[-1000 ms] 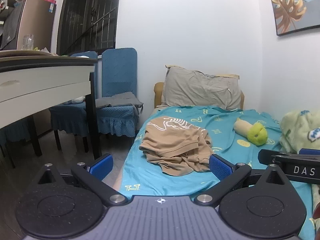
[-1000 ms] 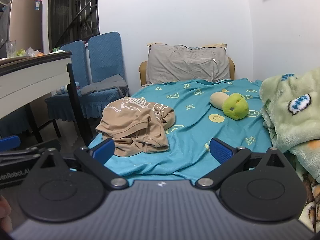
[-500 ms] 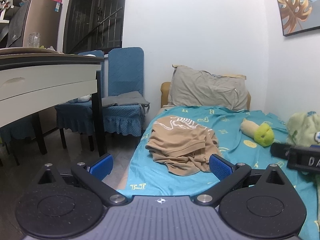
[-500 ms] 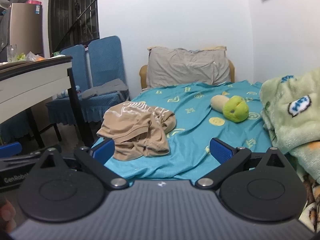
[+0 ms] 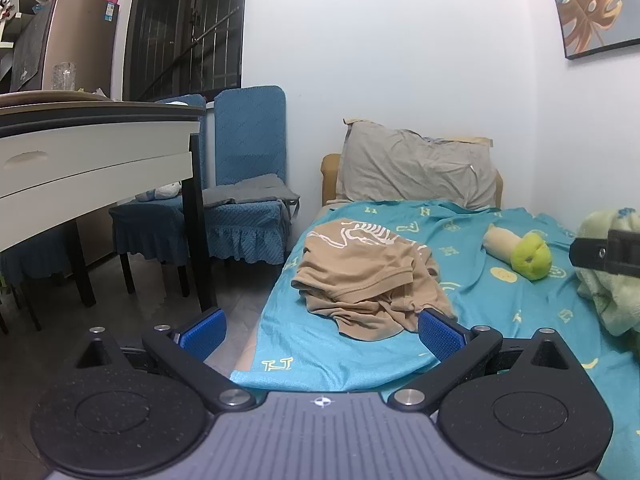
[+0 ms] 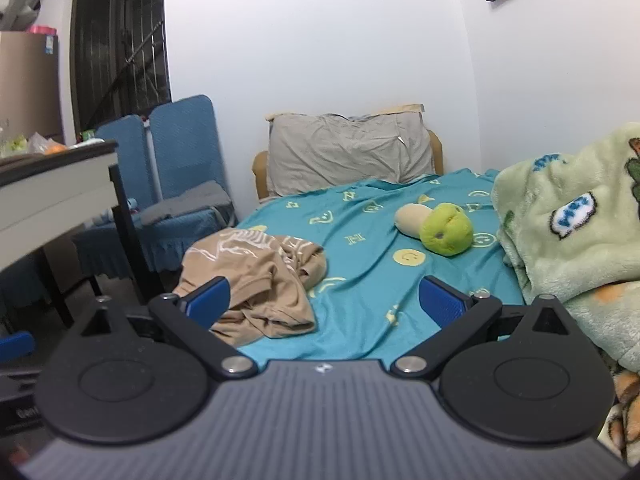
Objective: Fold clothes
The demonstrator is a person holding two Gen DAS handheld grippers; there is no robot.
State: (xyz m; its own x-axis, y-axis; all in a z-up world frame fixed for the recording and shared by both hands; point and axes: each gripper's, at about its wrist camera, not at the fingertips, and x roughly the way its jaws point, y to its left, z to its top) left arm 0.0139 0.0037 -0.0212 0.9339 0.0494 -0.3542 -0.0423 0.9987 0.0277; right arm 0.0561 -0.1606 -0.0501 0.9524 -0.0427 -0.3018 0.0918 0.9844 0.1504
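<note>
Here crumpled tan shirt [image 5: 368, 276] on bed [image 5: 472, 300]; hand-held grippers spread, empty.

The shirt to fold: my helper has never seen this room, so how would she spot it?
Find the bed with the teal sheet. The shirt lies crumpled near its left edge, by the chairs. It is the only tan cloth there, with a white line print.

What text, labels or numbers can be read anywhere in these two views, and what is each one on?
"H" and "N": yellow letters printed across the teal bedsheet, among smiley faces.
"Gen": start of a white print, cut off and blurred, on the left gripper body at the right wrist view's lower left edge.
Blue sticker on the fridge: too small to read.
Blue bubble on the green blanket: marks unreadable.
</note>
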